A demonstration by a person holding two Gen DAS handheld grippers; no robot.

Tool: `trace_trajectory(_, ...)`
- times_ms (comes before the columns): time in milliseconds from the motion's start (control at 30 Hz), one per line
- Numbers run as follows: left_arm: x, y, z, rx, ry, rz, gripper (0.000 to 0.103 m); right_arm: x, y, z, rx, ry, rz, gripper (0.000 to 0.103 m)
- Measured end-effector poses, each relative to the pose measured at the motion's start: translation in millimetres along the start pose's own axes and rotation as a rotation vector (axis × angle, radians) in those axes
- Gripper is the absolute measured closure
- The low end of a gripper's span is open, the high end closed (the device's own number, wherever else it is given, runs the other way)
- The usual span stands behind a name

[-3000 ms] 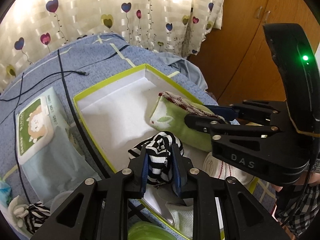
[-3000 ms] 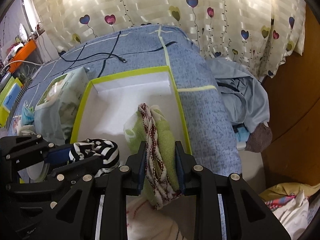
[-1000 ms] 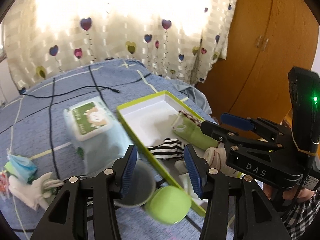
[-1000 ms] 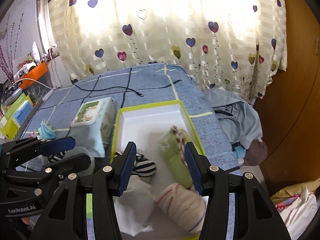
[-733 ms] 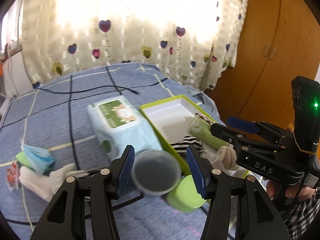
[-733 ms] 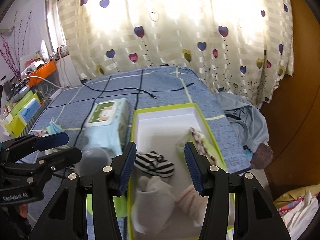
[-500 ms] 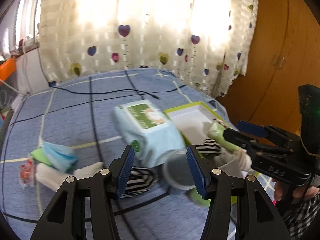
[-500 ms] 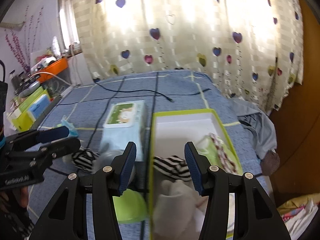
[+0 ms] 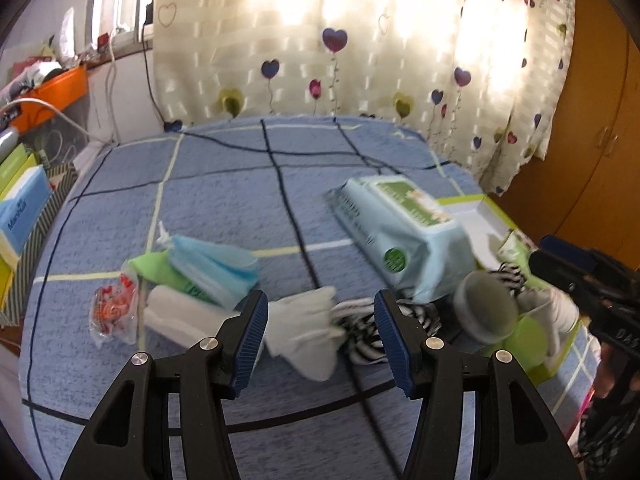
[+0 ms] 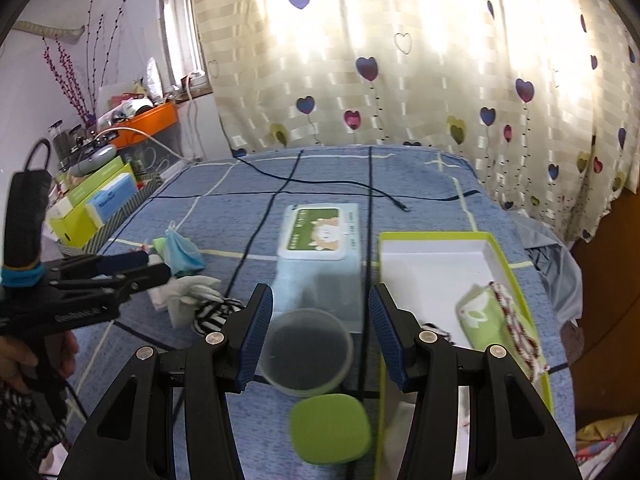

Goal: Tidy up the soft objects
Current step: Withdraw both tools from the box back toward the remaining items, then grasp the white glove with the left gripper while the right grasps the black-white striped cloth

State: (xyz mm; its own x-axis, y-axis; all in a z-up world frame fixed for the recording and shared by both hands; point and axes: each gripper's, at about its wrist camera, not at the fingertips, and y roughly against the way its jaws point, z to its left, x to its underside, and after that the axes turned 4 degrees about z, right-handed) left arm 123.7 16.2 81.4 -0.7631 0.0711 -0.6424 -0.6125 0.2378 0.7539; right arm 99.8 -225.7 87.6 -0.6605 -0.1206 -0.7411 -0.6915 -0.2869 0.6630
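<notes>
Two grippers [image 9: 320,336] [image 10: 320,334] agape, empty.

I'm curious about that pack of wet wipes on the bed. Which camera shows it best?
The right wrist view: the pack of wet wipes lies sharp and face-up there, its green label fully readable, beside the green-edged box. In the left wrist view the pack is motion-blurred and seen slantwise from one end.

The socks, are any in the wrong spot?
Yes. A white sock and a striped sock lie loose on the bed, outside the box where other soft things sit.
</notes>
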Motion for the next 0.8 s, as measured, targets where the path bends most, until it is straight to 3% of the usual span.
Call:
trace_trajectory(500, 12.6, -36.9, 1.9, 0.038, -0.062, 0.095, 0.044, 0.9, -21.5, 33.8, -0.037, 0.051, 0.04, 0.052)
trace_trajectory(800, 12.4, -50.1, 2.5, -0.003, -0.073, 0.117, 0.045, -1.0, -30.0, 44.2, -0.039, 0.068, 0.051, 0.052)
